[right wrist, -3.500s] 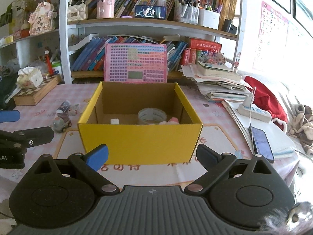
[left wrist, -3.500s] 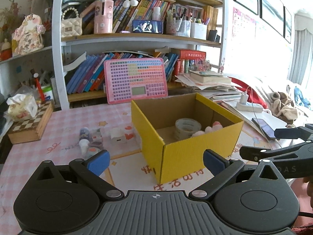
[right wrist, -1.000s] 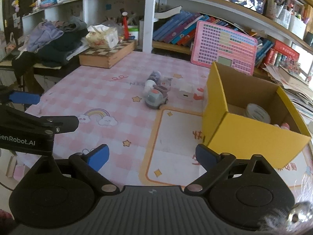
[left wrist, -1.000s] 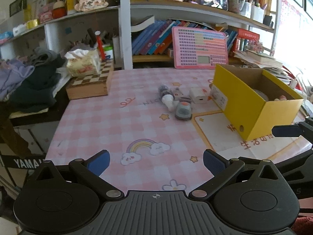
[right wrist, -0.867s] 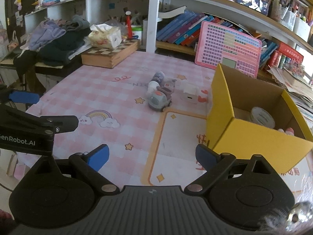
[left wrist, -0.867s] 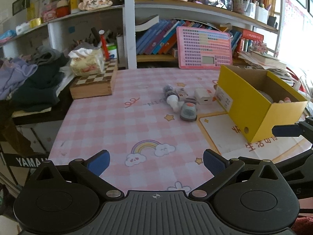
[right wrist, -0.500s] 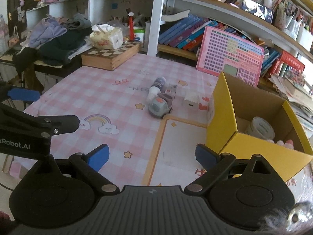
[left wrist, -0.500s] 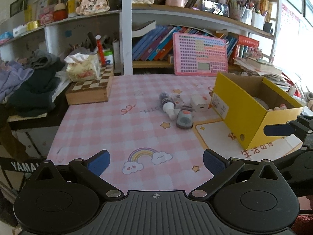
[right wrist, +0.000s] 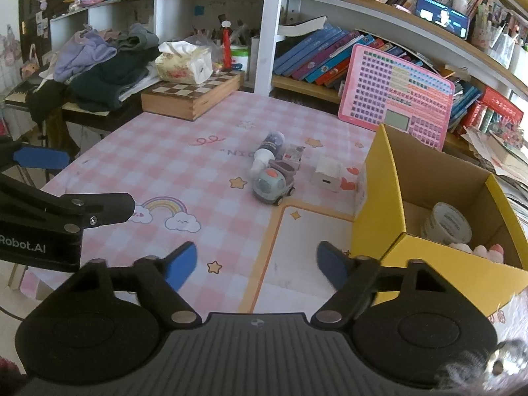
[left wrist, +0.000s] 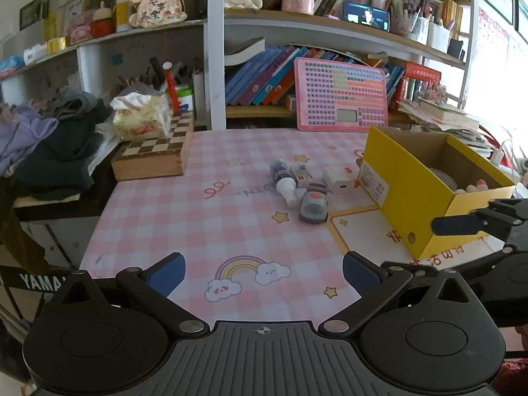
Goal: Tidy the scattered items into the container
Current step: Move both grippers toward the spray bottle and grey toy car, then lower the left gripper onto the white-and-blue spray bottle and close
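Note:
A yellow cardboard box stands open on the pink checked table, with a tape roll and pink soft items inside. Left of it lie a grey toy car, a small bottle, a white charger block and a small carton. My left gripper hangs open over the near table, well short of the items. My right gripper is closing on nothing, also short of them, beside the box's near corner.
A wooden chessboard box with a tissue pack sits at the table's far left. A pink keyboard toy leans on the bookshelf behind. Clothes are piled on a low stand to the left. Papers and books lie right of the box.
Both views swung left from the box toward the scattered items, then settled. The right gripper's jaws have drawn closer together in the last half second with nothing between them.

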